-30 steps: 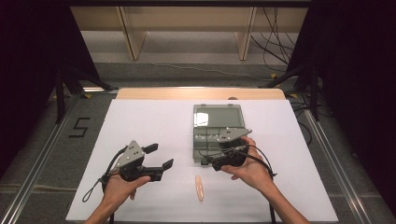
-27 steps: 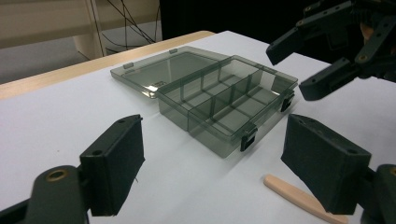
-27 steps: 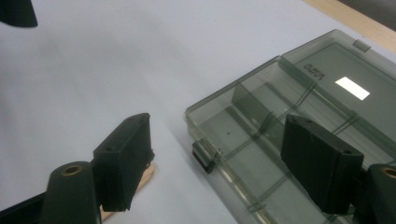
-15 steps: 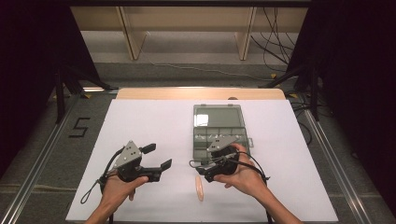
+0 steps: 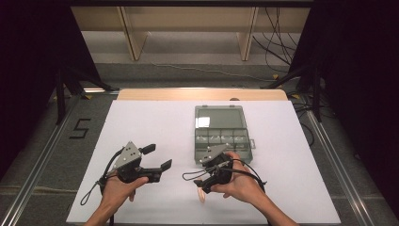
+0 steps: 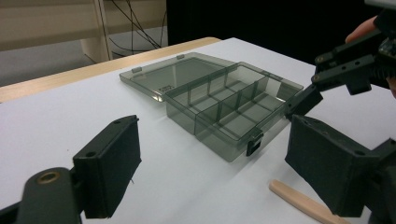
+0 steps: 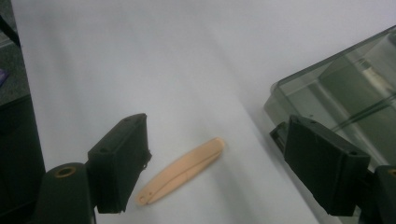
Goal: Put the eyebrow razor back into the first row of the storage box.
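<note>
The white tabletop is evenly and brightly lit from overhead, while the room at both sides drops into near black. A small patch of glare sits on the open lid of the clear grey box. Shadows under the hands are faint and soft. The high view is a little grainy but sharp enough. In the right gripper view the near jaws are soft, the tabletop takes a bluish cast, and the pale stick throws a weak, blurred shadow.

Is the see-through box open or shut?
Open. The box has its lid lying flat on the table behind it, and you can look straight into its compartments.
</note>
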A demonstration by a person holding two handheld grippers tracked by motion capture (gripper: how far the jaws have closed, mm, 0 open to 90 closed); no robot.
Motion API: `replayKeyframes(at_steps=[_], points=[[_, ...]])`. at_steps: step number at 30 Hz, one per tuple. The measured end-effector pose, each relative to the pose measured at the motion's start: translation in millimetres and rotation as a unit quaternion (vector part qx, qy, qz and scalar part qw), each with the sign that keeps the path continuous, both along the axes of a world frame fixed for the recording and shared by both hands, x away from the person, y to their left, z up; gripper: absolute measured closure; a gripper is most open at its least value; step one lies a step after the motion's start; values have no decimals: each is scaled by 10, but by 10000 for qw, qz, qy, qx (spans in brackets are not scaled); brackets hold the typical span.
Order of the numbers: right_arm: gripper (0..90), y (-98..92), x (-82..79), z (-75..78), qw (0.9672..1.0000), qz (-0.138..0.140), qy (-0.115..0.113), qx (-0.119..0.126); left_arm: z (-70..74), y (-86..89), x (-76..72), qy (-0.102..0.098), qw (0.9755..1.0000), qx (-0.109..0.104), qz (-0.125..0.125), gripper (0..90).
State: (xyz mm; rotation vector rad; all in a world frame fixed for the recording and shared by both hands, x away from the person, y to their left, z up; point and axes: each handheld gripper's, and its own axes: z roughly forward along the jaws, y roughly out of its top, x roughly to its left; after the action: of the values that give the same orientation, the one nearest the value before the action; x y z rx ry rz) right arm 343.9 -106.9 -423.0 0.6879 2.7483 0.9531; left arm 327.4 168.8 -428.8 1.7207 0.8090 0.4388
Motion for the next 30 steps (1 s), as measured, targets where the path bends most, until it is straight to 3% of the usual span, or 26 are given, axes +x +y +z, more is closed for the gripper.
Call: replayKeyframes(at_steps=[9, 15, 17, 30], points=[[251, 90, -32, -84, 9994, 104, 227, -244, -17, 2, -12, 8, 10000, 13, -14, 169], [256, 139, -30, -205, 9974, 130, 403, -585, -28, -9, -7, -33, 10000, -4, -46, 169], [247, 157, -20, -240, 9970, 181, 307, -685, -23, -3, -9, -4, 10000, -11, 10, 169], [256, 242, 17, -389, 9922, 175, 523, -1121, -35, -9, 1, 13, 10000, 11, -18, 169]])
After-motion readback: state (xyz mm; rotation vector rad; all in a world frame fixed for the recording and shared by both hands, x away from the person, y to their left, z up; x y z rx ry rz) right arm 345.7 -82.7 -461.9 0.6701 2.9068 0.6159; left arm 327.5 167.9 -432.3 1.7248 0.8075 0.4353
